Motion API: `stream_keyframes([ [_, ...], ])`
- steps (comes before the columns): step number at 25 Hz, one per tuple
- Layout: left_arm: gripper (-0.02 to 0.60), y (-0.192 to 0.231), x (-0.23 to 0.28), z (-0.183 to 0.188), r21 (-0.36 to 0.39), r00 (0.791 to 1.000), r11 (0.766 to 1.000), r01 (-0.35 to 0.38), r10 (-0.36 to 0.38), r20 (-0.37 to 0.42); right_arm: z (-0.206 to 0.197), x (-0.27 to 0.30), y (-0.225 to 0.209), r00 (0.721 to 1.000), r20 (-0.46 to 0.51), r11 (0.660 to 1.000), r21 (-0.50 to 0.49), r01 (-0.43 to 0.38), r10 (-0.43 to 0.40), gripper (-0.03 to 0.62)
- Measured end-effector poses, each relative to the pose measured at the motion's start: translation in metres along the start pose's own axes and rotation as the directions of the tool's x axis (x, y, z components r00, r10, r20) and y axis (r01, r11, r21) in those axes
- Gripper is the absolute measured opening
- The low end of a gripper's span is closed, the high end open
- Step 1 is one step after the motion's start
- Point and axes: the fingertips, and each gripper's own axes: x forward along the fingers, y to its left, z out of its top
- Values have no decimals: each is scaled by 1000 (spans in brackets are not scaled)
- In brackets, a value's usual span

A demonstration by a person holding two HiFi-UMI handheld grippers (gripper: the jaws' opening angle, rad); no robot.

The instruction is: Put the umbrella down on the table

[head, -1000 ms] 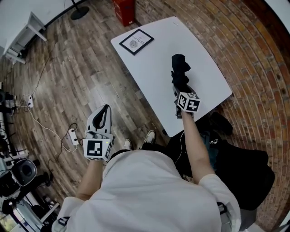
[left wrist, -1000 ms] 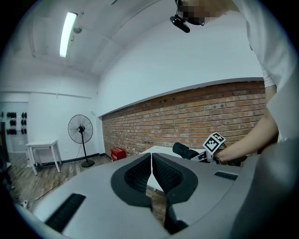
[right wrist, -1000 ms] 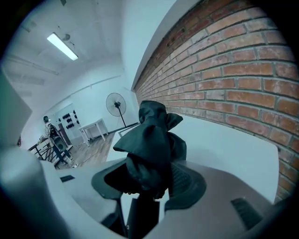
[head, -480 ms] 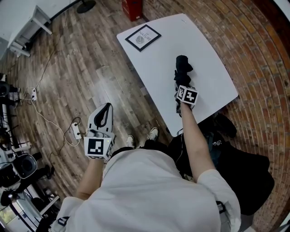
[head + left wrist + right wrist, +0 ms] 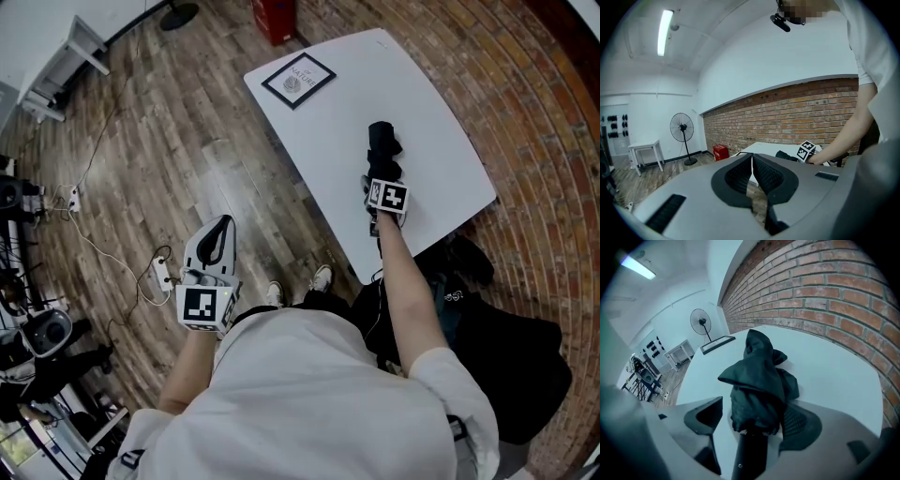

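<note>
Our left gripper point(image 5: 752, 164) hangs closed and empty off the table point(image 5: 427, 89), while the nearer right gripper's point(image 5: 754, 420) jaws are opening around the folded umbrella point(image 5: 758, 376), which lies by the table's right edge, long axis pointing straight ahead.

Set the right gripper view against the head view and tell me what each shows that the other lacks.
Only the right gripper view: the ceiling light, and how the jaws of the right claw stand: opening, with the black umbrella between them. Only the head view: the left claw over the wooden floor, a red box, a power strip. Both: the umbrella on the white table, and the framed print.
</note>
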Motion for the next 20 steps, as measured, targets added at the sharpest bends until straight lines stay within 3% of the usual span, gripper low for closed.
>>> stream_keyframes([
  [8,29,-2,9,5,-18,998,998,52,-51,38,4,-32,-6,998,55,1000,10,18,-18,362],
  [17,29,-2,6,12,-18,991,994,108,-106,87,15,-84,-22,987,157,992,121,24,-43,359],
  [20,29,0,3,13,-21,988,993,119,-116,104,19,-103,-28,975,212,988,152,32,-65,257],
])
